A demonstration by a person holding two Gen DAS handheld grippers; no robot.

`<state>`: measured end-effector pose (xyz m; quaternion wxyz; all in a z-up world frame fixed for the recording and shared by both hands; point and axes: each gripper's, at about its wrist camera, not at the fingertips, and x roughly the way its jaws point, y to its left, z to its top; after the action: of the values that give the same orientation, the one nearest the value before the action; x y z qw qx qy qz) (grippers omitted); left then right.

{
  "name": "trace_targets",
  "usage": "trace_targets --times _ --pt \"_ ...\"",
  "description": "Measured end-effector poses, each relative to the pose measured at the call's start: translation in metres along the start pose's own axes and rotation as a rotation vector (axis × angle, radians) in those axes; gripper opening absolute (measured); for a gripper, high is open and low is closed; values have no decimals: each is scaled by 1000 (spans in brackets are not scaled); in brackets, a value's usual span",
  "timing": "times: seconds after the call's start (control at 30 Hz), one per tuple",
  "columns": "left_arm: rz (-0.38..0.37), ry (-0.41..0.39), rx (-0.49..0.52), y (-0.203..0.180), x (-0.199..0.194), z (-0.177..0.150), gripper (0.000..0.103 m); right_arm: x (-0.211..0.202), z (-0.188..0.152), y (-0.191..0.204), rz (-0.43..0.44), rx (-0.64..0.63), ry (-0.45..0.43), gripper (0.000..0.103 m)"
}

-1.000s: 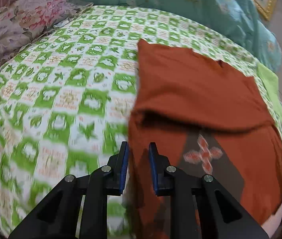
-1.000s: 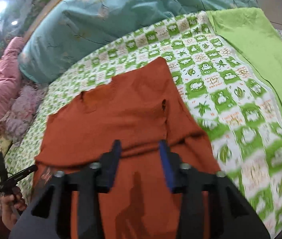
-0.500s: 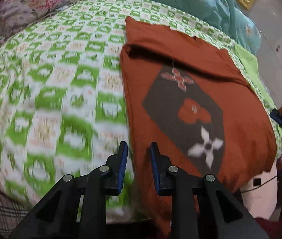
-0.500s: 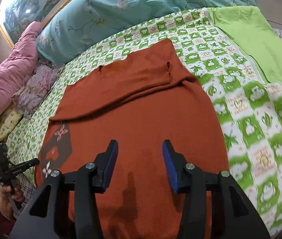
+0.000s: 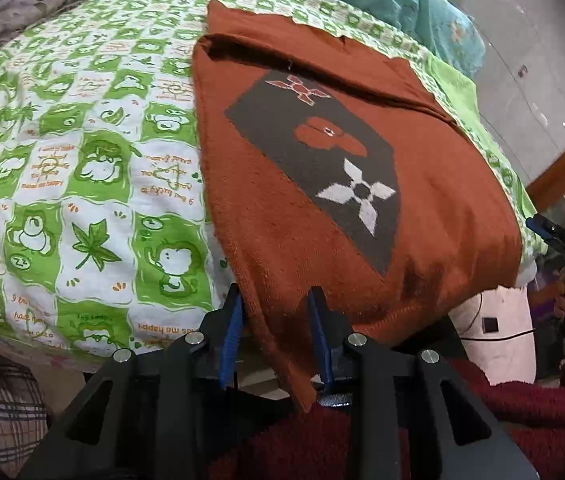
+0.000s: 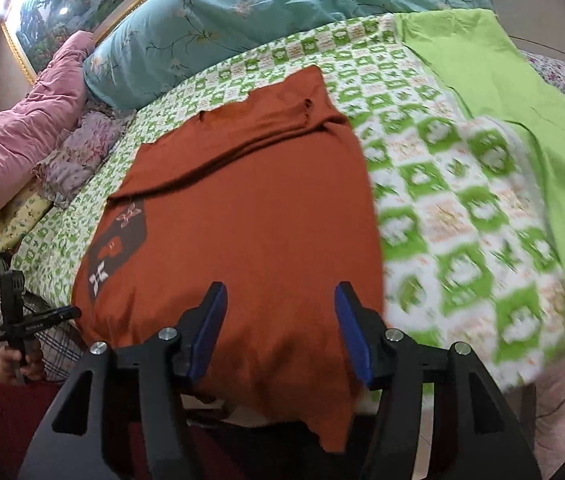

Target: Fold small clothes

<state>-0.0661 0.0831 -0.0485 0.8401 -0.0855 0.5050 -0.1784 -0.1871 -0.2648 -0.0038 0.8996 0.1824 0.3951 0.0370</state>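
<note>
A rust-orange knitted sweater (image 5: 282, 208) with a dark patch bearing star and flower motifs lies flat on the bed, its top part folded over; its hem hangs over the near bed edge. It also shows in the right wrist view (image 6: 250, 216). My left gripper (image 5: 276, 324) is open, its blue pads on either side of the sweater's near left hem corner. My right gripper (image 6: 280, 328) is open wide, straddling the hem near the sweater's right corner.
The bed has a green-and-white checked sheet (image 5: 82, 184). A teal quilt (image 6: 242, 12) and pink bedding (image 6: 14, 136) lie at the head. A lime green cloth (image 6: 522, 128) lies to the right. A white appliance (image 5: 494, 332) stands by the bed's foot.
Both grippers have drawn back from over the sweater to the near bed edge and dropped to the hem. Both have opened wider.
</note>
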Motion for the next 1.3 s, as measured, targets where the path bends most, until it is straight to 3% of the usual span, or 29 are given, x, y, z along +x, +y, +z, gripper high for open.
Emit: trace_targets --times 0.13,0.37,0.5,0.63,0.73,0.77,0.87,1.0,1.13,1.3 --pt "-3 20 23 -2 2 0 31 -6 -12 -15 7 27 18 59" --pt "-34 133 101 -11 16 -18 31 0 -36 -24 34 20 101 59" --pt "-62 176 72 -9 31 -23 31 13 -47 -22 59 -7 171 59" --pt "-83 216 62 -6 44 -25 31 25 -51 -19 96 -16 183 59" --pt "-86 224 60 -4 50 -22 31 30 -51 -14 73 -61 187 52" --pt "-86 223 57 -5 51 -21 28 29 -51 -14 63 -71 188 46" --pt "-81 216 64 -4 53 -21 18 25 -48 -21 55 -53 184 12" --pt "-73 183 131 -13 43 -18 7 17 -47 -19 83 -63 166 9" --pt "-104 113 196 -24 15 -17 6 1 -38 -5 210 -71 92 9" --pt "-170 -10 188 -30 -23 2 6 -19 -17 2 339 -40 -30 8"
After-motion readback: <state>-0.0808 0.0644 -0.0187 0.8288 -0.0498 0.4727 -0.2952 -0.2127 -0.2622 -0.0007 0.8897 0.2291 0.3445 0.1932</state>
